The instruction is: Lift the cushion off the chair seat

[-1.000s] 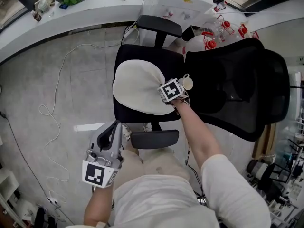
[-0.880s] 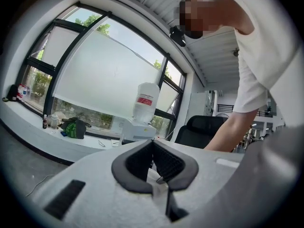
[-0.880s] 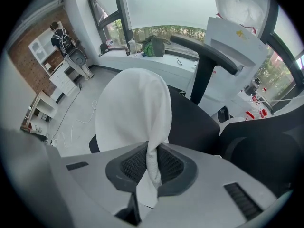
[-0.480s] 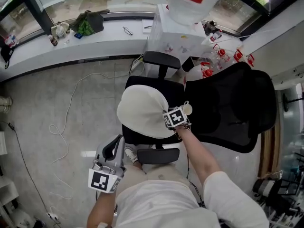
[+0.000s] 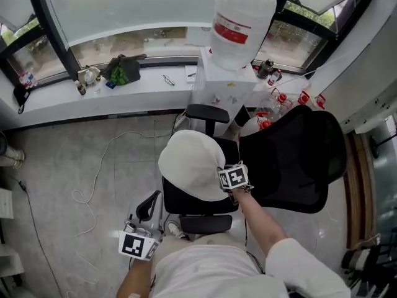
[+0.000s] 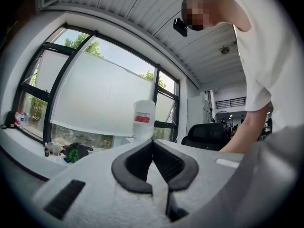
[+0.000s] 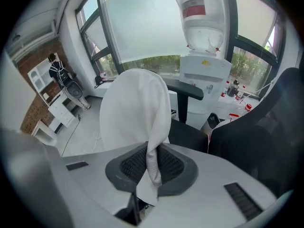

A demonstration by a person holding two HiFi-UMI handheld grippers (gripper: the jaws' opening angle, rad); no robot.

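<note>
Grey floor tiles [image 5: 56,166] fill the left of the head view, with a pale cable [image 5: 93,166] looping across them. Nearest, the person's white shirt [image 5: 211,266] fills the bottom edge. The left gripper [image 5: 151,203] hangs at the near left over the floor, well apart from the chair; its own view shows the left gripper [image 6: 153,144] with its jaws closed together and nothing between them.

Just beyond, the near armrest [image 5: 205,224] juts out below the black chair seat [image 5: 186,200]. The right gripper [image 5: 224,174] is over the seat's right side, and in its own view the right gripper [image 7: 153,151] has its jaws clamped narrowly on a bunched fold of the white cushion [image 7: 133,113]. The cushion [image 5: 189,169] spreads out to the left from that pinched edge, above the seat and covering most of it. Whether its far edge touches the seat cannot be told.

The mesh backrest [image 5: 291,160] lies to the right. Farther off stand the far armrest [image 5: 208,112], a water dispenser [image 5: 226,82] with its big bottle [image 5: 242,17], and some red-capped bottles [image 5: 282,98]. A window ledge [image 5: 56,101] runs along the far side, with a green bag [image 5: 121,70] on it.
</note>
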